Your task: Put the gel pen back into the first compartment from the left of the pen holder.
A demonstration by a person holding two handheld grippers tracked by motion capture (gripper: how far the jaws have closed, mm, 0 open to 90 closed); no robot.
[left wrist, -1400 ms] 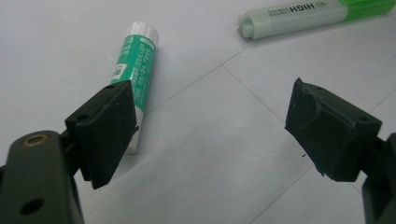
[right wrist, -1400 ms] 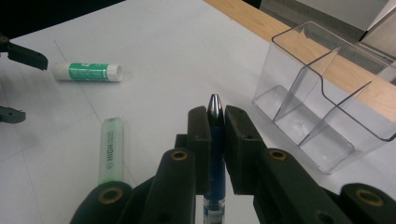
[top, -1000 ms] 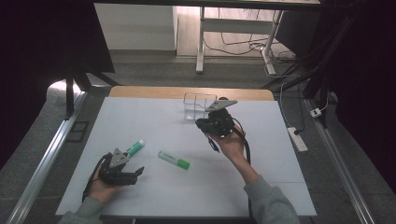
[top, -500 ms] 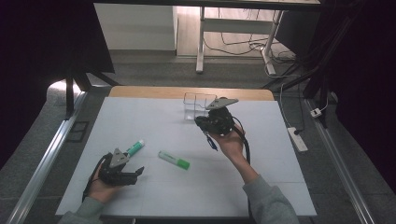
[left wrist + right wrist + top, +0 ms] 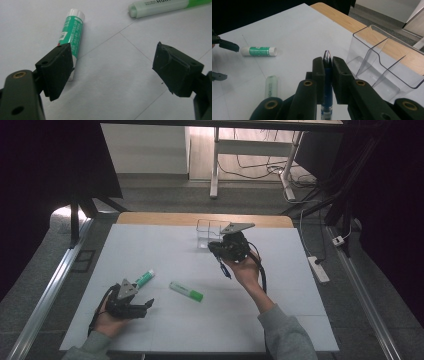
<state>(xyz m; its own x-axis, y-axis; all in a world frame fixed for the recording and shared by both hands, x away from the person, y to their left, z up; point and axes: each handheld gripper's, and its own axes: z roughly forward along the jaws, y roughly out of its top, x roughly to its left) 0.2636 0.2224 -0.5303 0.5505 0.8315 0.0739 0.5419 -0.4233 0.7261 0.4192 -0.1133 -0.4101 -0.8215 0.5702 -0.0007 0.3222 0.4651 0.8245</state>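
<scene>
Nothing has moved since the earlier frames: both hands and all the things lie as they did. In the high view the right gripper point(image 5: 226, 251) is held above the worktop point(image 5: 165, 245) at about 1 o'clock from its centre, just at 4 o'clock of the clear tray point(image 5: 207, 232), with a blue pen point(image 5: 223, 268) hanging out below it. The right gripper view shows what the high view cannot: the fingers point(image 5: 319, 75) are clamped on the pen point(image 5: 327, 75), its silver tip standing up past them, and the tray point(image 5: 384, 62) has thin dividers making compartments. The left gripper point(image 5: 140, 306) sits at 7 o'clock, its fingers point(image 5: 58, 70) wide apart with nothing between them. Its view gives the glue stick point(image 5: 72, 37) at 11 o'clock, with a green label too blurred to read, and the highlighter point(image 5: 162, 6) at 1 o'clock, printed "HIGH" in green, the rest cut off.
</scene>
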